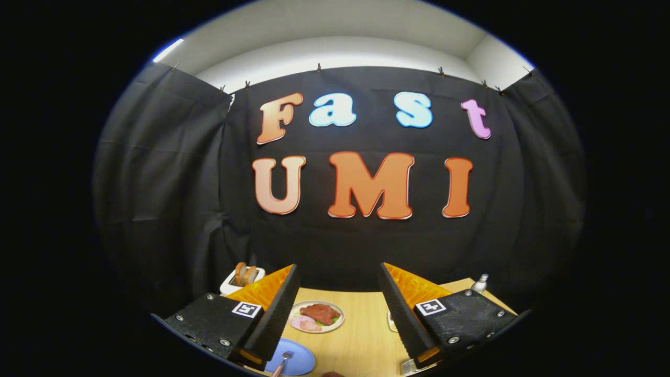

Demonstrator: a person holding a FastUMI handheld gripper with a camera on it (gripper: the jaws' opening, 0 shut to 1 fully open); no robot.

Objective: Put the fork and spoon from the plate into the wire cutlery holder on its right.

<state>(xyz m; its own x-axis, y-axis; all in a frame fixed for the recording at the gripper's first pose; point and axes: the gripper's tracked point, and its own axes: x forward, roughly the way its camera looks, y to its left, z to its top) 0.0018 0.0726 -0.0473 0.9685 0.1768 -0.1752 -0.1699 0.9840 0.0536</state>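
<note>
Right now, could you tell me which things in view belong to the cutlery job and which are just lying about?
For the job: blue plate, fork, open gripper.
Lying about: plate of food, toaster with bread, small bottle.

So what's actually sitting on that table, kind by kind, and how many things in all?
Plates: 2, a blue plate beside the left finger and a plate of food between the open fingers of the gripper
Cutlery: 1, a piece lying on the blue plate
Toaster with bread: 1
Small white shaker: 1
Total: 5
</note>
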